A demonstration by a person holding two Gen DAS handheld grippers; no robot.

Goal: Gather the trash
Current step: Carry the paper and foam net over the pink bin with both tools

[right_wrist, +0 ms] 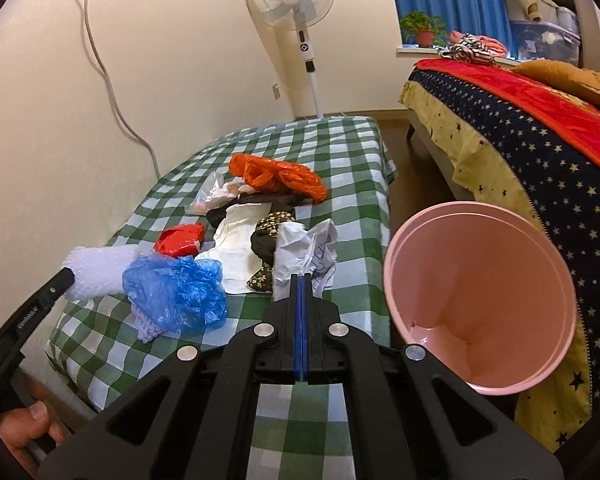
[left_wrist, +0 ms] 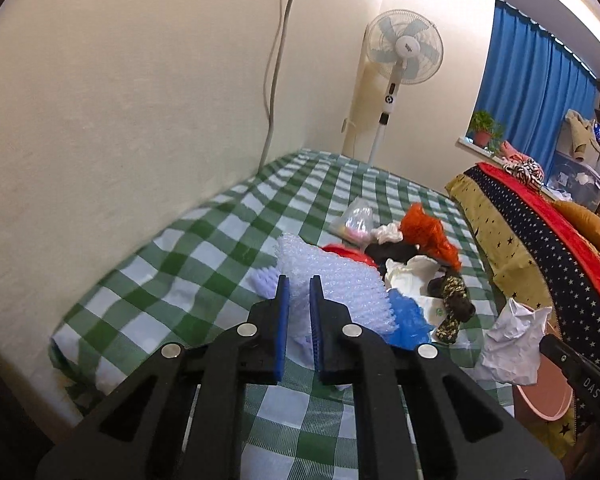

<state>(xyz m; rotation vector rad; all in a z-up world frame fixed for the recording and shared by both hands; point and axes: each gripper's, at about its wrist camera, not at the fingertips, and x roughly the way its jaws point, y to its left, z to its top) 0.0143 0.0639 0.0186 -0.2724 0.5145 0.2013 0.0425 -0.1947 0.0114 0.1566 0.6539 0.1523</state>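
Right hand-held gripper: clenched on a corner of crumpled white paper, lifted over the bed's near edge, just beside the pink bin. Paper light, springy, holds by any fold; likely drops cleanly into the bin.

Left hand-held gripper: narrowly parted around bubble wrap near the bed front-left corner; whether pinched, cannot tell. Wrap soft, slippery; take at an edge.

Blue plastic bag beside it, limp.

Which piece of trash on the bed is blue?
The crinkly blue plastic bag at the pile's near end, beside the white bubble wrap. The other bags are orange, red and clear.
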